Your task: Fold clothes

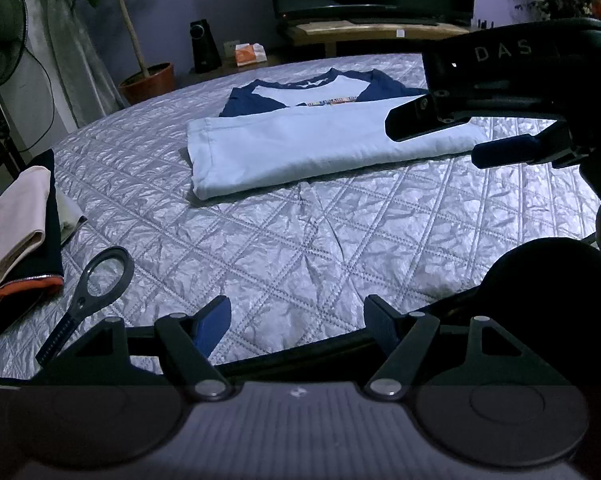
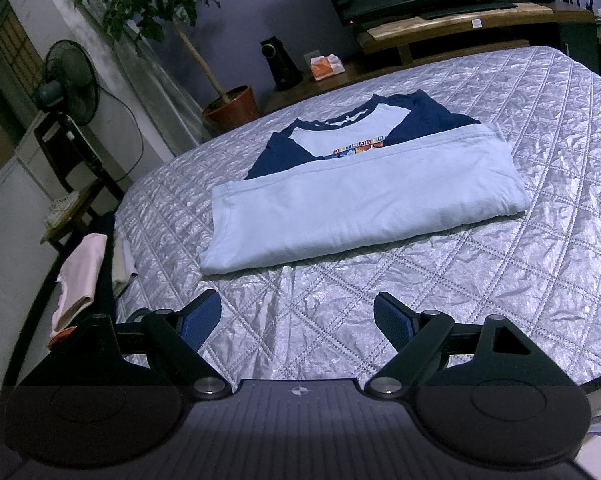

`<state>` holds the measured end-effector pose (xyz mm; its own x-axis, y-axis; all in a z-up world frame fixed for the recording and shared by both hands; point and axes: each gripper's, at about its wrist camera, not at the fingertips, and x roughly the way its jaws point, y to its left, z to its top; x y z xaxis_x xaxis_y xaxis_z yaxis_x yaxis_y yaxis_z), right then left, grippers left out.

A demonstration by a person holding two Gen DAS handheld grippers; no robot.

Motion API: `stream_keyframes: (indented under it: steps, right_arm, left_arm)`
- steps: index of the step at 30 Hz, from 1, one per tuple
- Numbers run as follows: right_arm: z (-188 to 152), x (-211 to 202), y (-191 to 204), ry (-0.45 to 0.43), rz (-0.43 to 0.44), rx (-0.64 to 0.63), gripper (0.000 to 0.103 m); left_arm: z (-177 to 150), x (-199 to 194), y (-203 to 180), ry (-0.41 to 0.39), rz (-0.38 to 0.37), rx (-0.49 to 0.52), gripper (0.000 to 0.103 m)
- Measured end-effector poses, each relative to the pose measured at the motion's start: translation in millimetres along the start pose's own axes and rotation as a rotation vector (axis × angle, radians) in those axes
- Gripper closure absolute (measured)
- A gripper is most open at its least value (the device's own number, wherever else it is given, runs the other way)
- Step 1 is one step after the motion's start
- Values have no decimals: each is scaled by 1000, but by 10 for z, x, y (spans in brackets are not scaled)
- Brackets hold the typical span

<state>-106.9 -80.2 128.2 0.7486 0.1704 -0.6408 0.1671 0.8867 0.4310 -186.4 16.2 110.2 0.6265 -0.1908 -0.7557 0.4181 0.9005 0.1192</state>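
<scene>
Blue shirt [image 2: 364, 200] lies half-folded on quilt [image 2: 500, 280].

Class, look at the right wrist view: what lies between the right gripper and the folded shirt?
Nothing but bare quilted bedcover lies between the open right gripper and the shirt.

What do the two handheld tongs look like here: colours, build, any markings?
Both are matt black. The left tongs and right tongs have two fingers faced with ribbed blue pads, driven by black link arms with silver pivot pins over a grey ribbed body bearing two round discs and a small white centre mark. From the left wrist view, the right unit's housing shows pale letters "DAS". No sleeve or cable is visible.
</scene>
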Motion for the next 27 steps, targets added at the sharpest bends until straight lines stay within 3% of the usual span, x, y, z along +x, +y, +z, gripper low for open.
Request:
stream_keyframes:
  steps: [27]
  right_arm:
    - [-1,-4,-6,-1,0,3,15]
  left_arm:
    - [-2,23,-21,7,2,20,33]
